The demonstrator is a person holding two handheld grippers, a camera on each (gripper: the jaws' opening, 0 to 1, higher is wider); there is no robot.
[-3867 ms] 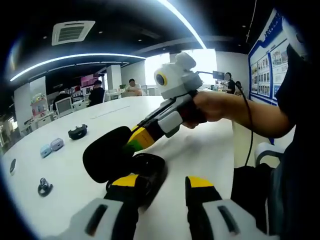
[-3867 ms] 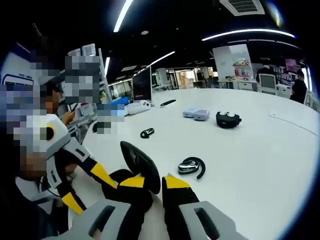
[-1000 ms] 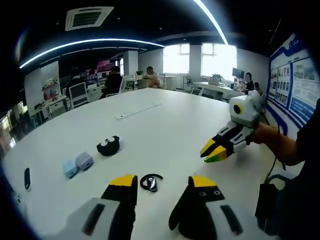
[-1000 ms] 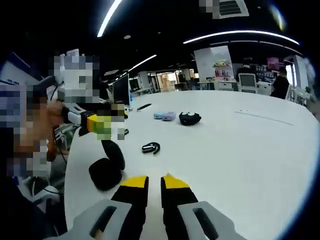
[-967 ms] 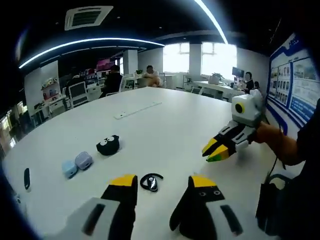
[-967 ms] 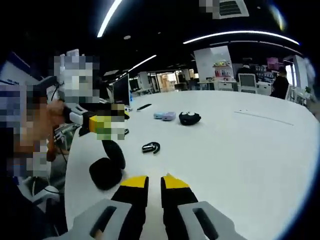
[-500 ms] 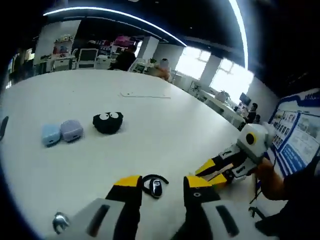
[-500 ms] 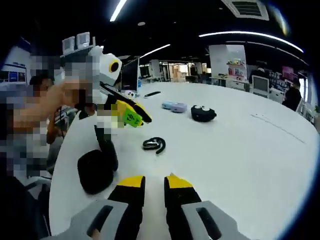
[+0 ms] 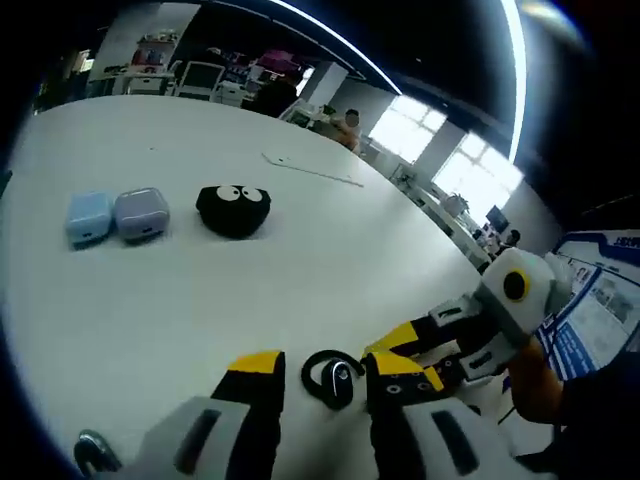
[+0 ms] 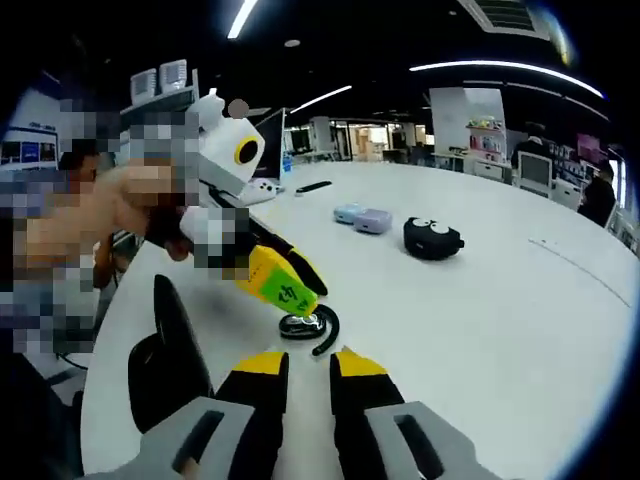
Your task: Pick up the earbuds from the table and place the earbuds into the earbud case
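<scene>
Left gripper (image 9: 322, 368) open, jaws straddling earbud (image 9: 333, 376) near table (image 9: 150, 300) edge. Right gripper (image 10: 303, 365) nearly closed, empty, beside open case (image 10: 165, 362).

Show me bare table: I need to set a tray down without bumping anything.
The widest bare stretch of table lies beyond the black pouch, out to the far edge. Another bare patch lies between the pouch, the two small cases and the earbud. It is crowded near the earbud, where the left tongs, right tongs and open case meet.
</scene>
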